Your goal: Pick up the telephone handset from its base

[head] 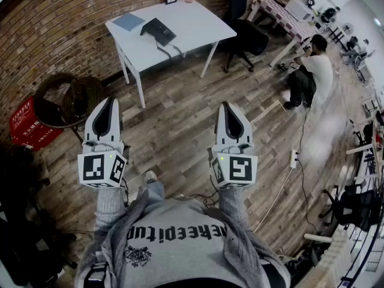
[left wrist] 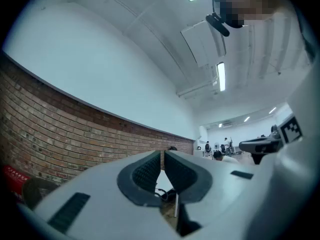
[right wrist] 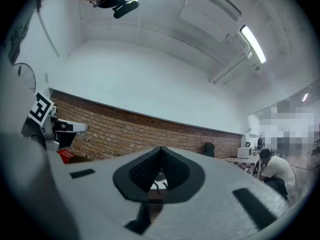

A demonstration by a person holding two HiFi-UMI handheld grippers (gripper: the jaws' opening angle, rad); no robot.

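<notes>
While the left claw (head: 110,101) and right claw (head: 226,105) are both pinched together and empty, well short of the white surface (head: 192,23), the telephone handset (head: 150,27) rests on its base (head: 163,35) toward the front edge. It is probably light, rigid, smooth plastic; grip its narrow middle, minding the cord (head: 171,50).

Light: given from above by ceiling strip lights (left wrist: 220,76).
Brightness: the white table (head: 180,26) and the far right are nearly washed out; the near left is left dark.
Shadows: soft ones are cast under the table on the wooden floor (head: 174,119).
Distortion: the brick wall (head: 54,29) is bent by a fisheye; corners are blackened.
Focus: the left gripper (left wrist: 162,155) is rendered slightly soft close up.
</notes>
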